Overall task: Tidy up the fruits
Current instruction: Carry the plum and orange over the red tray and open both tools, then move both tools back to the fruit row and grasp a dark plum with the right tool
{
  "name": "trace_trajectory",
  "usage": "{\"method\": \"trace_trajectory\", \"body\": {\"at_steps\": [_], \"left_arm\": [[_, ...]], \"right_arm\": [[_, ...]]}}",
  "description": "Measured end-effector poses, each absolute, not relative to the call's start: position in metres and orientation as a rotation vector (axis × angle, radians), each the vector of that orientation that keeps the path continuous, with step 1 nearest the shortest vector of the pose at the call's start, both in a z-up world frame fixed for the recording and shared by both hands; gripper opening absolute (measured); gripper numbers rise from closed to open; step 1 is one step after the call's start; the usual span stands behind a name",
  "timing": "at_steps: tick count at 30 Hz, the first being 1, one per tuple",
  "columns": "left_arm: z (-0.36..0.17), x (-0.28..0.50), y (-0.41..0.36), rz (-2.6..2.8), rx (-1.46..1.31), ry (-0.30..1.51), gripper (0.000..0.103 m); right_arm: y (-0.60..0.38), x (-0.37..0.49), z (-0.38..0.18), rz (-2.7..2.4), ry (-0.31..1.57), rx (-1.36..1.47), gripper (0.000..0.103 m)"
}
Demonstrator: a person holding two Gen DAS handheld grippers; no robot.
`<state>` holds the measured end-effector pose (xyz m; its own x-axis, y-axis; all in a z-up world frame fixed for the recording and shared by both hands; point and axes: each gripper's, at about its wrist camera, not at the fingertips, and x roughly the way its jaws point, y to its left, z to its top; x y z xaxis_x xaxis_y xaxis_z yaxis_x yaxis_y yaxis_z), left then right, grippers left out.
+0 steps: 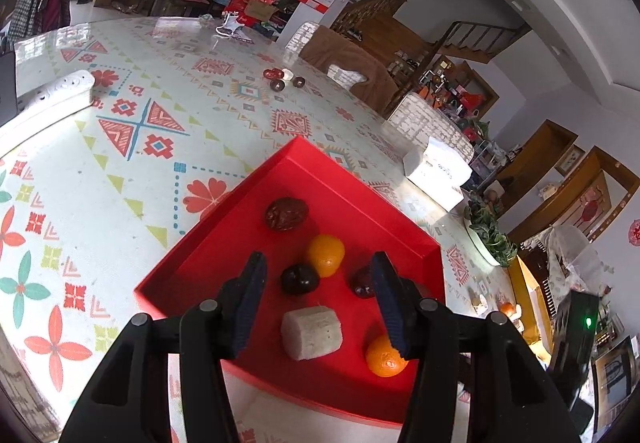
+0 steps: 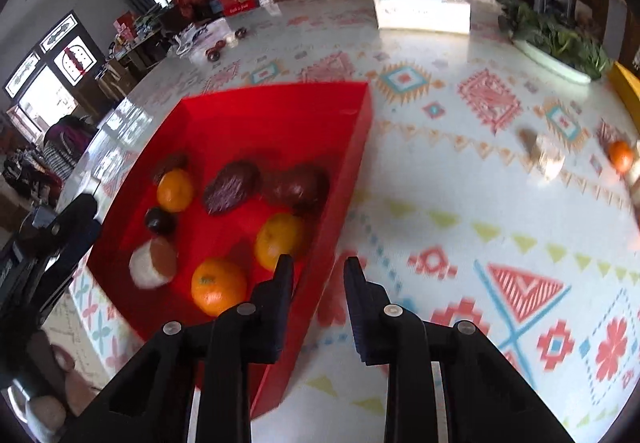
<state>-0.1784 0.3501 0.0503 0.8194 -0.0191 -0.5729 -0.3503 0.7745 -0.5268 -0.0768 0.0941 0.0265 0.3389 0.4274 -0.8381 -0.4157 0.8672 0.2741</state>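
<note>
3 oranges (image 2: 218, 285) already lie in the red box (image 2: 280, 99) with dark dates and a pale cylinder; 1 more orange (image 2: 621, 155) waits on the table (image 2: 460, 203), well apart. The left tool (image 1: 318, 297) hangs spread and empty over the box; the right tool (image 2: 318, 271) is pressed to its narrowest, pinching nothing. Oranges look light, firm, round, likely to roll: grip across the middle.

Red tray (image 2: 352, 147) on patterned table, holding oranges (image 2: 218, 286), dark dates (image 2: 232, 187), pale cylindrical piece (image 1: 312, 332)
</note>
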Motion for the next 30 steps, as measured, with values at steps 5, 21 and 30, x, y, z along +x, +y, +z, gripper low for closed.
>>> {"method": "trace_trajectory", "body": {"at_steps": [5,21,30], "left_arm": [[0.056,-0.180,0.344,0.181,-0.655,0.580,0.053],[0.118,-0.170,0.255,0.002,-0.491,0.534,0.084],[0.120,-0.132,0.184,-0.120,-0.441,0.605,0.084]], "right_arm": [[0.090,-0.095,0.024,0.571,1.116,0.019,0.029],[-0.068,-0.081,0.102,0.393,0.698,0.034,0.073],[-0.223,-0.034,0.088,0.182,0.813,0.269,0.074]]}}
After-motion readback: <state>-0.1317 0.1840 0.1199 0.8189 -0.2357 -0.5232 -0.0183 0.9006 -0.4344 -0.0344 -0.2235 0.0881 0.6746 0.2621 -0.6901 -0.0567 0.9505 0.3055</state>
